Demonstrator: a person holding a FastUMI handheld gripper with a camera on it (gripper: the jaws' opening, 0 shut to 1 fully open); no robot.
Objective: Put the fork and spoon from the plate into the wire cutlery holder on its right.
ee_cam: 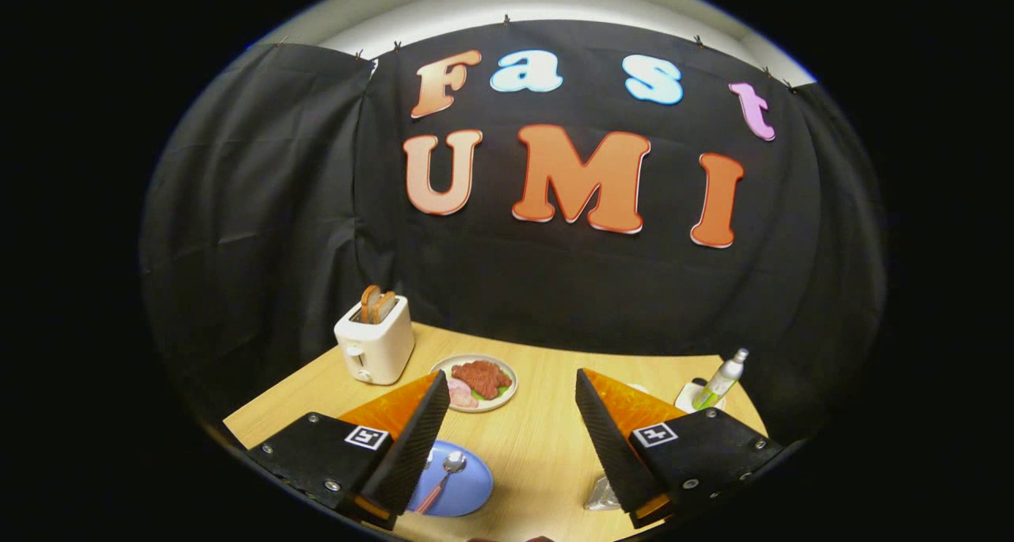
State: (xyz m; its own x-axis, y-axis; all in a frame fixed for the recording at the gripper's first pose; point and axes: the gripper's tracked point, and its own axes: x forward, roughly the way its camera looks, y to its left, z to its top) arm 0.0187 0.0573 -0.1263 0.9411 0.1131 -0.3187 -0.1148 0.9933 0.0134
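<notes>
Light falls evenly from above, bright on the wooden table (539, 439) and leaving only soft, short shadows. The dark cloth wall (261, 209) soaks up light. Fisheye bending curves the table's far edge. Focus is sharp centrally, softer near the rim.

The gripper (513, 415) hangs with its jaws spread wide, holding nothing

We see a white two-slot toaster (375, 341) holding two browned slices of toast (377, 304) on the pale wooden table (539, 439), a cream round plate of red meat and greens (475, 383) beside it, a green-and-silver spray bottle (720, 380) well apart.
</notes>
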